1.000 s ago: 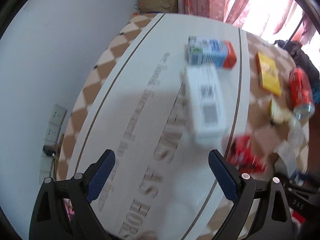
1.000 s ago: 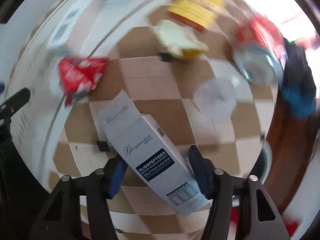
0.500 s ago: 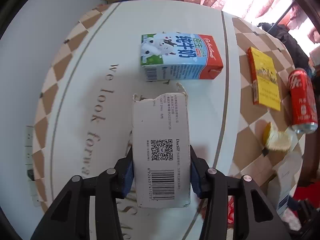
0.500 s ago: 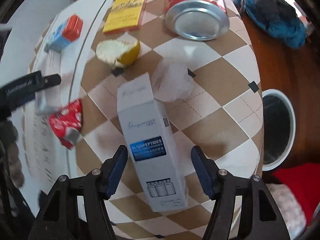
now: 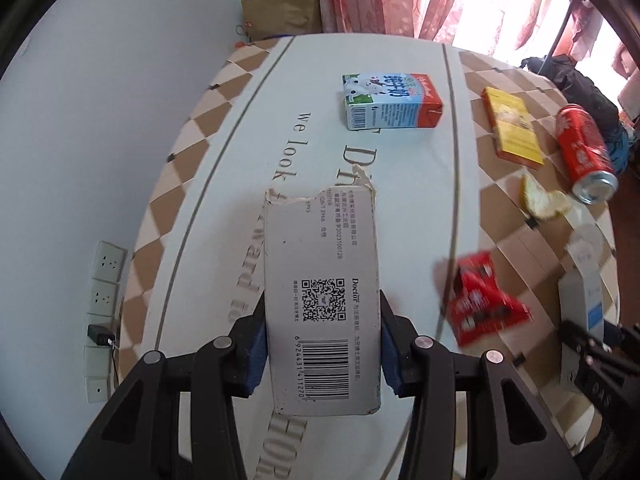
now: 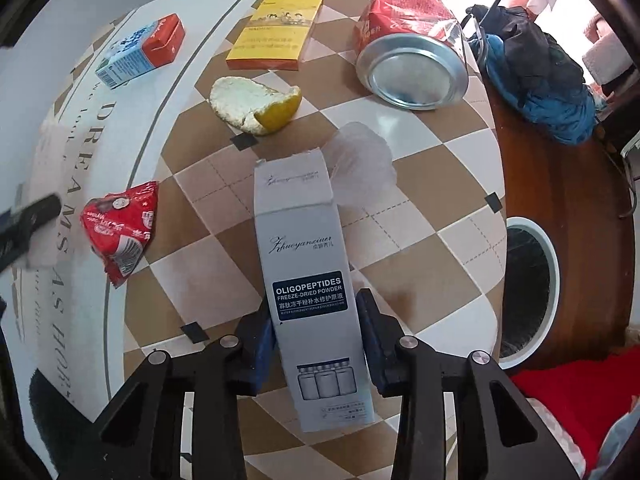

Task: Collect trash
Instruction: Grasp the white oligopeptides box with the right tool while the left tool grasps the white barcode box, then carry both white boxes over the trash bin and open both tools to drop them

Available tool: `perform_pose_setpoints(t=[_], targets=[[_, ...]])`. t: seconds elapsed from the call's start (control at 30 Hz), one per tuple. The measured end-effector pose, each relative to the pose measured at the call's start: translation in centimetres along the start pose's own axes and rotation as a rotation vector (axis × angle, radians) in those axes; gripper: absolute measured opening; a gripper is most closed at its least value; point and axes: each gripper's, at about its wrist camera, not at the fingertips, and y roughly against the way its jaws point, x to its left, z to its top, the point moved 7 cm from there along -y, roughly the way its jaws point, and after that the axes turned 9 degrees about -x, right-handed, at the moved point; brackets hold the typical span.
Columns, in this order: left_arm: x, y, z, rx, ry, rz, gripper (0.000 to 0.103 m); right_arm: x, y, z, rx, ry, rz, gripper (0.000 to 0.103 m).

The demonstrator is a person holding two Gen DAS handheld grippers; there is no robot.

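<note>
My left gripper (image 5: 320, 340) is shut on a white barcode carton (image 5: 322, 280) with a torn far end, held over the white tablecloth (image 5: 256, 152). My right gripper (image 6: 316, 328) is shut on a grey Oligopeptides box (image 6: 308, 280), held over the checkered part of the table (image 6: 420, 264). On the table lie a milk carton (image 5: 392, 100), a yellow packet (image 5: 510, 128), a red can (image 5: 584, 152), a citrus peel (image 6: 256, 104), a red wrapper (image 6: 120, 228) and a clear plastic scrap (image 6: 360, 160).
A white-rimmed bin (image 6: 528, 292) with a dark liner stands on the floor right of the table. Dark and blue clothing (image 6: 536, 76) lies on a wooden surface beyond it. A wall with sockets (image 5: 104, 300) is to the left. A paper bag (image 5: 280, 16) stands behind the table.
Both grippers closed on their boxes. The left one went from open and short of the barcode carton to gripping it. The right one tightened on the grey box and lifted it.
</note>
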Motion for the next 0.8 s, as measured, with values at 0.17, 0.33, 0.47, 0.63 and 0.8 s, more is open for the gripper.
perform_pose_setpoints(t=[0.17, 0.33, 0.47, 0.63, 0.8], targets=[[1.1, 3.2, -0.5, -0.051, 0.012, -0.002, 0.043, 0.0, 1.5, -0.4, -0.039, -0.026, 0.041, 0.039], [0.3, 7.8, -0.4, -0.131, 0.003, -0.021, 0.043, -0.2, 4.9, -0.8, -0.106, -0.053, 0.089, 0.039], [-0.7, 11.6, -0.1, -0.196, -0.006, -0.042, 0.043, -0.9, 8.1, -1.4, -0.179, -0.064, 0.124, 0.039], [-3.1, 15.9, 0.6, -0.273, -0.035, -0.078, 0.043, -2.9, 12.9, -2.1, -0.272, -0.103, 0.183, 0.039], [-7.5, 18.9, 1.5, -0.320, -0.083, -0.137, 0.043, -5.5, 17.6, -3.5, -0.354, -0.157, 0.235, 0.039]])
